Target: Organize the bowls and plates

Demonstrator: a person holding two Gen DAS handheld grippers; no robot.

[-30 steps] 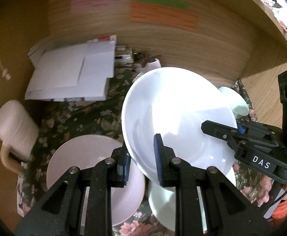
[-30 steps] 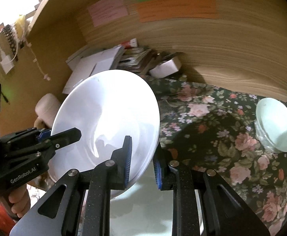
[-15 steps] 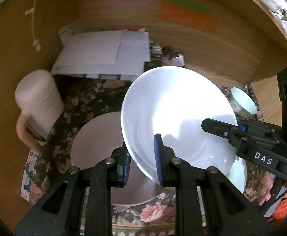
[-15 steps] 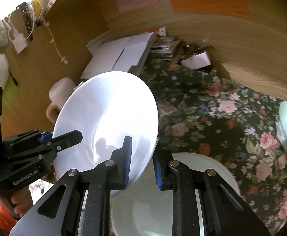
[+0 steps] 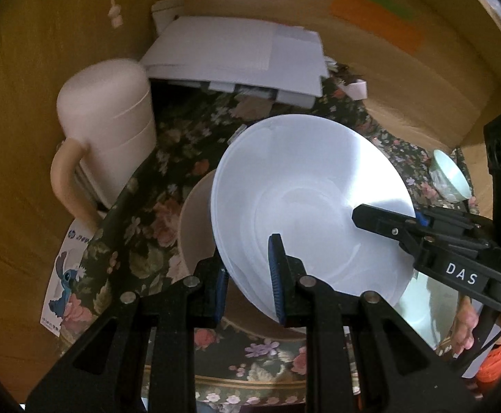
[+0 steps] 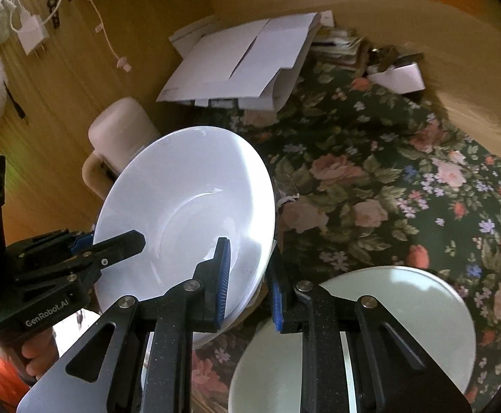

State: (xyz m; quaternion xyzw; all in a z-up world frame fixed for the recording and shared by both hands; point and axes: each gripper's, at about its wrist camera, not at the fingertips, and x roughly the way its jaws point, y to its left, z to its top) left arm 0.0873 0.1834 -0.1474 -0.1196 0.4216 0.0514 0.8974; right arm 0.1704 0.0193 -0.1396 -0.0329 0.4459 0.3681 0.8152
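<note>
Tablecloth (image 6: 388,172) floral, dark | wall (image 5: 26,137) wooden, papers (image 5: 236,55) stacked | both jaws pinching white plate (image 5: 305,199) rim

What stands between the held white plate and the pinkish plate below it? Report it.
Nothing visible. The white plate is clamped at opposite rim edges by the left gripper and right gripper, tilted above the pinkish plate on the floral cloth. The pale green plate lies beside it, off the path.
</note>
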